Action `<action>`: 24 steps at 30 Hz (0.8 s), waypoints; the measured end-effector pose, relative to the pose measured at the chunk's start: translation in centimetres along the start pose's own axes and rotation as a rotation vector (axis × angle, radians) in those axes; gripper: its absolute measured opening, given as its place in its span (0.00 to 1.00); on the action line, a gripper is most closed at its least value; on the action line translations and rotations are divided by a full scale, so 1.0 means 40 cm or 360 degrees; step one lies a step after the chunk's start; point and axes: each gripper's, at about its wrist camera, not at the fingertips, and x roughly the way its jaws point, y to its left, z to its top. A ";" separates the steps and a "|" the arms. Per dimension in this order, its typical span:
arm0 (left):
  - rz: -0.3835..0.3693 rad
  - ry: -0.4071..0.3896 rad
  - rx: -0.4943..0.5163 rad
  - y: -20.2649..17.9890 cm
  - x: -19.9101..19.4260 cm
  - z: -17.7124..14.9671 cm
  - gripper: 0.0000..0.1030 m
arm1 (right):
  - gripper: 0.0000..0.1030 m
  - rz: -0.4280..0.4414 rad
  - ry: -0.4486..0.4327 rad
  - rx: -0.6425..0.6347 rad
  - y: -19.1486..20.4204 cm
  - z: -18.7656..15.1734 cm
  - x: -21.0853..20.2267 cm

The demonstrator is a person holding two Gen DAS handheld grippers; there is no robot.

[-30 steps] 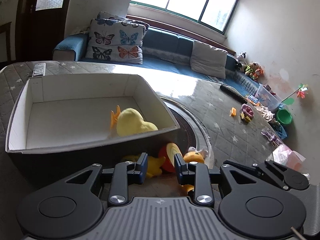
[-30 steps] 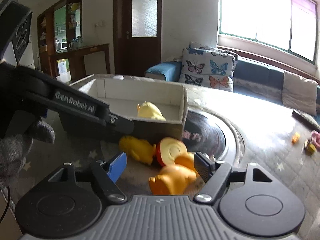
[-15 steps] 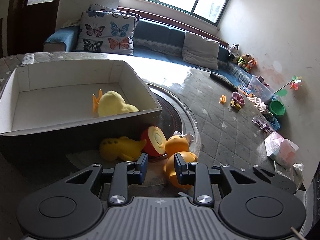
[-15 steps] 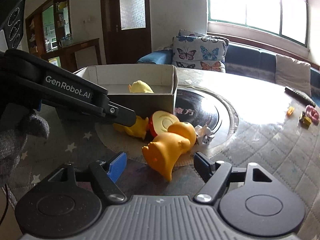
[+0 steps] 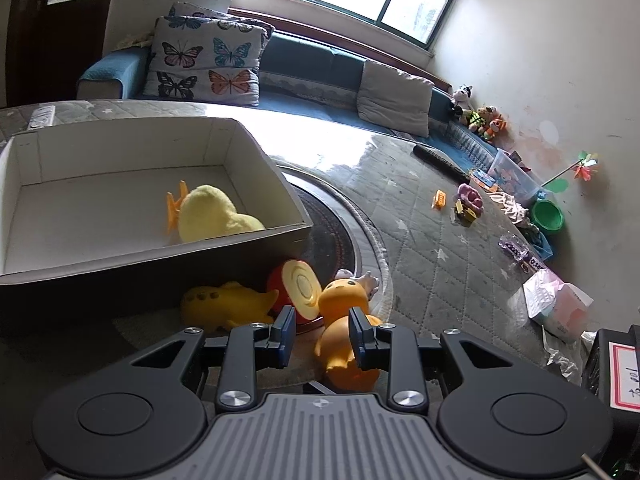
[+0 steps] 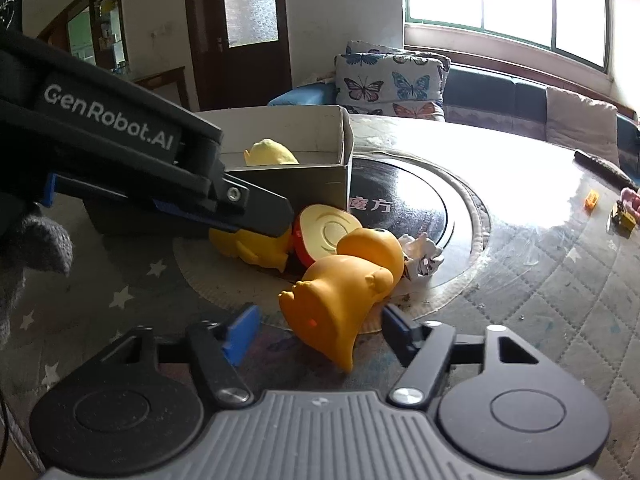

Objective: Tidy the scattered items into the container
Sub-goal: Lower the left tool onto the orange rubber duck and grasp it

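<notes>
Blue-padded and spread wide, the right tongs [image 6: 318, 334] frame the orange rubber duck-like toy [image 6: 340, 292], which lies on its side on the quilted grey surface [image 6: 540, 280], its base pointing back between the pads; nothing is pinched yet. Over on the other side, the left tongs [image 5: 322, 334] are parted too, hovering low with one pad in front of that same orange toy and holding nothing.

Just beyond sit a red-and-cream halved toy apple [image 5: 298, 290] and a yellow rubber fish-shaped toy [image 5: 226, 306], both tucked against the near wall of the grey cardboard box with the white lining [image 5: 152, 264]. A crumpled paper scrap [image 6: 420, 258] touches the orange toy's far side.

Risk here, I'd say: the toy is rounded and slick, so a squeeze off-centre could squirt it forward into the apple, and both tongs crowd the same spot, so a clash is possible.

Inside the box: one fuzzy yellow plush chick with orange feet [image 5: 212, 216], resting by the near wall; the rest of the floor is bare.
</notes>
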 end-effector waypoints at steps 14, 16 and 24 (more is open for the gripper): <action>-0.0060 0.0118 0.0001 -0.025 0.072 0.005 0.32 | 0.45 0.0088 0.0029 -0.0017 -0.027 -0.013 -0.030; -0.0060 0.0131 0.0004 -0.027 0.079 0.004 0.33 | 0.45 0.0104 0.0029 -0.0033 -0.029 -0.019 -0.036; -0.0073 0.0169 -0.0029 -0.024 0.098 0.009 0.35 | 0.44 0.0145 0.0031 -0.0079 -0.026 -0.038 -0.052</action>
